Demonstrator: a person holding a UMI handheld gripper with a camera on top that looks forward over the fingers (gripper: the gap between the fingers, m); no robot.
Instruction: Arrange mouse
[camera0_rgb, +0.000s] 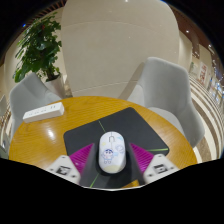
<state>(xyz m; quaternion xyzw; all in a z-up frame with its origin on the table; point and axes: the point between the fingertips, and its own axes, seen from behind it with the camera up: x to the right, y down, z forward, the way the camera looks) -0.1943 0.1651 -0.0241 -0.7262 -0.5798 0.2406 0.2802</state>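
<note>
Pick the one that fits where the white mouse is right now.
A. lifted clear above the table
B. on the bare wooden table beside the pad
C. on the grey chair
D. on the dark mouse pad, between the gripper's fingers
D: the white mouse rests on the dark mouse pad, between the fingers of the gripper.
</note>
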